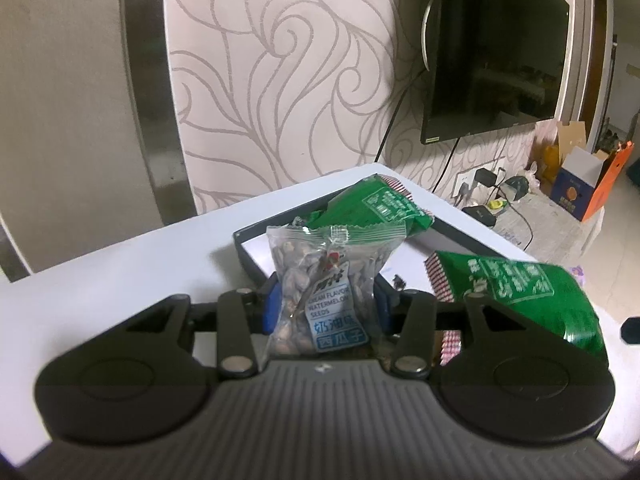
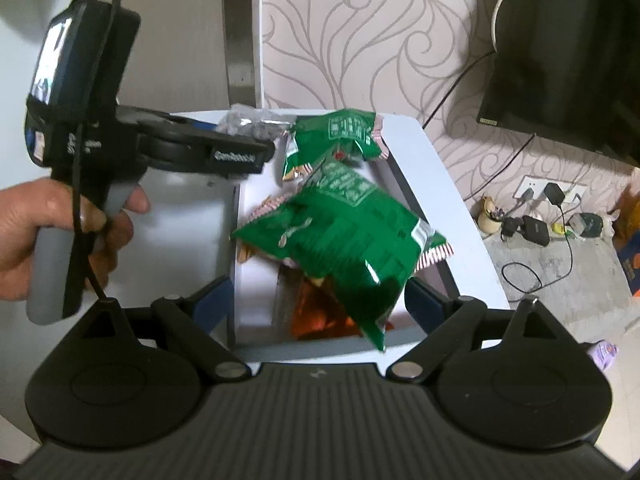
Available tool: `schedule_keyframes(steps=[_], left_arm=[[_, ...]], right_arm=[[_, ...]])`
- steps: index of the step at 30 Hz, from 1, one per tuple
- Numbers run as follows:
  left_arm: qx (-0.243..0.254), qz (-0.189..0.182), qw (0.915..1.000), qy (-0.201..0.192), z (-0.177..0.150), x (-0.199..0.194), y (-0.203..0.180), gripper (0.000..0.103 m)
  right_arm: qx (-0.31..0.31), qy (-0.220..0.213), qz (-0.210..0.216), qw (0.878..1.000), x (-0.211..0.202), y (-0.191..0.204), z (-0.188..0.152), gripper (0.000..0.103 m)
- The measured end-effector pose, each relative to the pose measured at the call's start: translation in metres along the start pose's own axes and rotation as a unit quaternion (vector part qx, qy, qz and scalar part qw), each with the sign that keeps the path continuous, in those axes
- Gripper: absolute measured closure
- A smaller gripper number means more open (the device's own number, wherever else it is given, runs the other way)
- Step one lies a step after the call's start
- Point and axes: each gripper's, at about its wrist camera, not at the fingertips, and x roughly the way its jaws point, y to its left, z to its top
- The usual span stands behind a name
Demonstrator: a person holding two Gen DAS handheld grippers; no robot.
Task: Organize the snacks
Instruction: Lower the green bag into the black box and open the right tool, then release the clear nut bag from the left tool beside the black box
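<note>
A white table stands against swirl-patterned wallpaper.

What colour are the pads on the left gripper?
Blue pads, clearest in the left wrist view, pressing a clear seed packet.

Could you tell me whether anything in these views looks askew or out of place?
Yes. In the right wrist view a green snack bag hangs tilted and blurred over the box, between the open right gripper fingers, not lying flat. Another green bag leans crookedly over the box's far rim.
</note>
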Motion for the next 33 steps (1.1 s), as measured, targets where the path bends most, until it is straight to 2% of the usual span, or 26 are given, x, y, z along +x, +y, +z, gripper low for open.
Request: schedule_keyframes(steps=[12,19,21,23,25,33], left_arm=[[-0.012,0.014,0.9998,-0.007,-0.011,-0.044,0.020,0.053],[-0.017,0.006,0.9997,-0.019,-0.014,-0.083,0.028,0.052],[-0.007,0.011,0.9996,-0.026,-0.016,-0.093,0.027,0.045],[0.001,0.012,0.9993,-0.035,-0.019,-0.104,0.028,0.031],[0.004,0.010,0.9991,-0.042,-0.023,-0.115,0.032,0.030],[0.003,-0.003,0.9998,-0.019,-0.044,-0.124,0.047,0.030]], right_arm=[[0.038,-0.039,-0.012,0.998,-0.042,0.028,-0.009,0.008],[0.057,-0.052,-0.012,0.997,-0.066,0.054,-0.016,0.007],[0.065,-0.054,-0.013,0.996,-0.072,0.060,-0.019,0.007],[0.075,-0.057,-0.017,0.995,-0.077,0.065,-0.023,0.007],[0.088,-0.060,-0.021,0.994,-0.082,0.071,-0.027,0.007],[0.099,-0.041,-0.049,0.993,-0.102,0.100,-0.044,0.006]])
